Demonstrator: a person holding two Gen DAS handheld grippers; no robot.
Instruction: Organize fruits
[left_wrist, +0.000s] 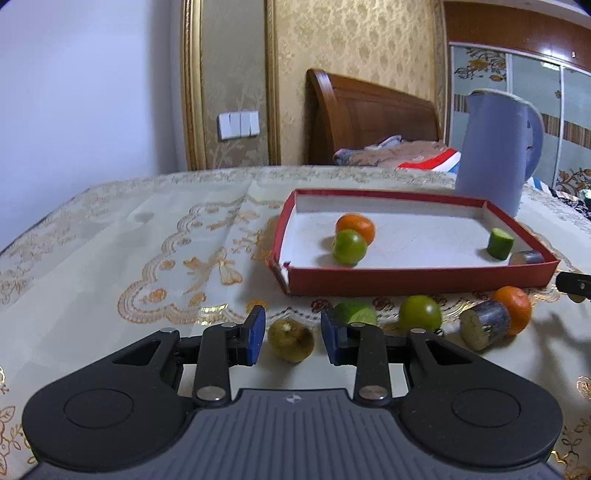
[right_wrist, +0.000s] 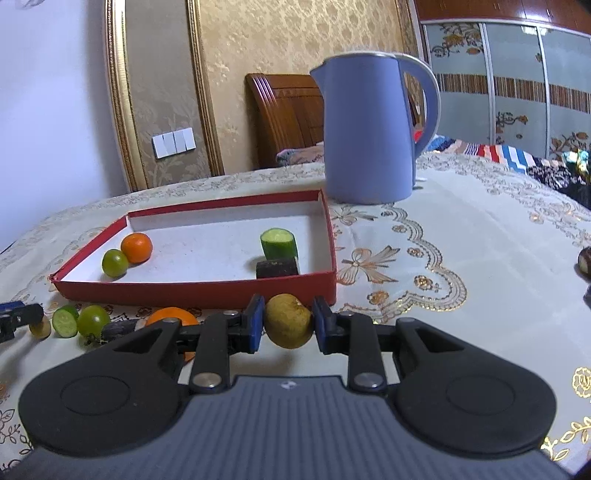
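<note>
My right gripper (right_wrist: 288, 321) is shut on an olive-yellow fruit (right_wrist: 288, 320), held just above the cloth in front of the red tray (right_wrist: 199, 293). My left gripper (left_wrist: 293, 332) stands narrowly open around a second olive fruit (left_wrist: 290, 339) that rests on the table; a thin gap shows at each pad. Inside the tray lie an orange (left_wrist: 356, 227), a green fruit (left_wrist: 349, 247), a cucumber piece (left_wrist: 500, 243) and a dark piece (left_wrist: 528, 256). In front of the tray lie a cucumber piece (left_wrist: 356, 312), a green fruit (left_wrist: 421, 314), a dark stub (left_wrist: 485, 328) and an orange (left_wrist: 515, 308).
A tall blue kettle (right_wrist: 369, 129) stands right behind the tray's far right corner. The embroidered tablecloth (right_wrist: 461, 240) stretches bare to the right of the tray, with a small dark object (right_wrist: 585, 260) at its right edge. A bed lies beyond the table.
</note>
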